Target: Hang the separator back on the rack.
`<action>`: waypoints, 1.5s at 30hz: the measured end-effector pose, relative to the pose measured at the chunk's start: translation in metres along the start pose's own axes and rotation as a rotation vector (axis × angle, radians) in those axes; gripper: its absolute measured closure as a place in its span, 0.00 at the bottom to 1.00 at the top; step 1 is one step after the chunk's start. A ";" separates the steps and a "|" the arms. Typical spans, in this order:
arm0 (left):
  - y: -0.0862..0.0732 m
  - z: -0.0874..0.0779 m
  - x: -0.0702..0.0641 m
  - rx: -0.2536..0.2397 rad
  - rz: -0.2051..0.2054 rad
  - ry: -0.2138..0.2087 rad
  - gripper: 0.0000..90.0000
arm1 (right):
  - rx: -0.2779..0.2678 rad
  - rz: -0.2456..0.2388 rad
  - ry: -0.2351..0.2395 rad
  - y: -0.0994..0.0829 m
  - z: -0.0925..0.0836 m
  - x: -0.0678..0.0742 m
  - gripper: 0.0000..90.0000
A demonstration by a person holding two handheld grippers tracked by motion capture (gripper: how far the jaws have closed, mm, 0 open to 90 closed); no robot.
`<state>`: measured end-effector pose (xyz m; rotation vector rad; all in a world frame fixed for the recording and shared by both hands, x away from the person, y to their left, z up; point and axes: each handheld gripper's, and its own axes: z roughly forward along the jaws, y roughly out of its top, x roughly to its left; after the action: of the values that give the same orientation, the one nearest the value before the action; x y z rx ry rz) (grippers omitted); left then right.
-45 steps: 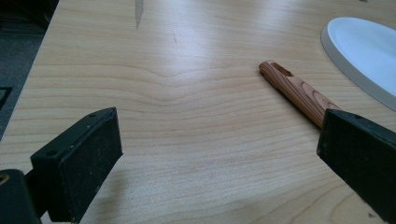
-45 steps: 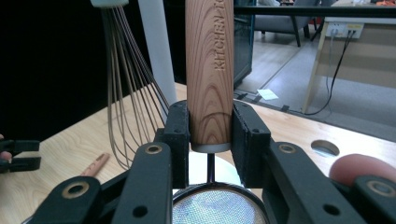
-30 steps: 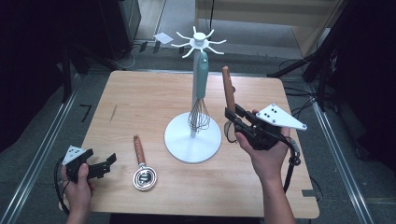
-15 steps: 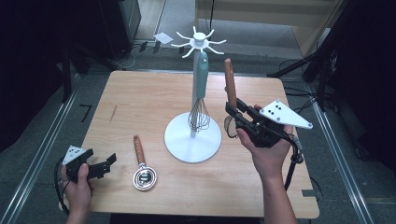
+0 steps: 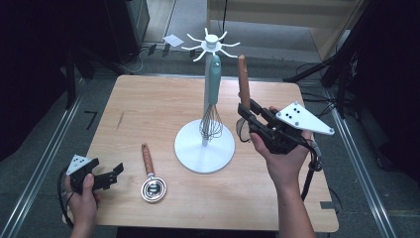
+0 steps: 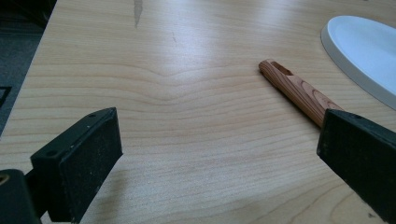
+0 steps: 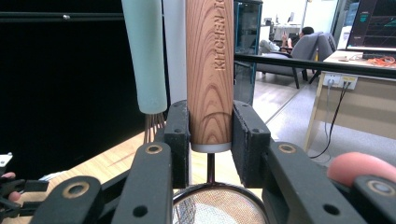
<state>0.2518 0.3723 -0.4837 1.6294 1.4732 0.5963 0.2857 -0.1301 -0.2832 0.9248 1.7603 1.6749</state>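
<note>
A pale wooden bench (image 5: 148,109) stands among dark surroundings. At its three o'clock side, the right claw (image 7: 210,135) is clenched on the wooden handle of a small mesh strainer (image 7: 210,65), held upright beside the white hanging stand (image 5: 205,148). The strainer looks light and stiff; its smooth handle is best gripped low, near the mesh. The left claw (image 6: 210,154) rests released at seven o'clock.

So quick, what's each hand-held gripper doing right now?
Left hand-held gripper: open, holding nothing, low over the table.
Right hand-held gripper: closed on the strainer's wooden handle, held upright.
</note>
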 end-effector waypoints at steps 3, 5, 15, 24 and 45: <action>0.000 0.000 0.000 0.000 0.000 0.000 0.00 | -0.004 -0.001 0.000 0.002 0.000 0.000 0.79; 0.000 0.000 0.000 0.001 0.000 0.000 0.00 | -0.005 -0.002 -0.002 0.002 0.001 0.000 0.79; 0.000 0.000 0.000 0.001 -0.001 -0.001 0.00 | 0.002 0.000 0.004 0.005 0.006 0.000 0.80; 0.000 0.000 0.000 0.000 -0.003 -0.001 0.00 | 0.007 -0.013 0.010 0.007 0.012 0.004 0.80; 0.000 0.000 0.000 0.001 -0.001 -0.001 0.00 | 0.011 -0.013 0.012 0.003 0.023 0.005 0.80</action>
<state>0.2519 0.3724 -0.4838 1.6293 1.4735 0.5939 0.3010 -0.1120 -0.2820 0.9078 1.7819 1.6675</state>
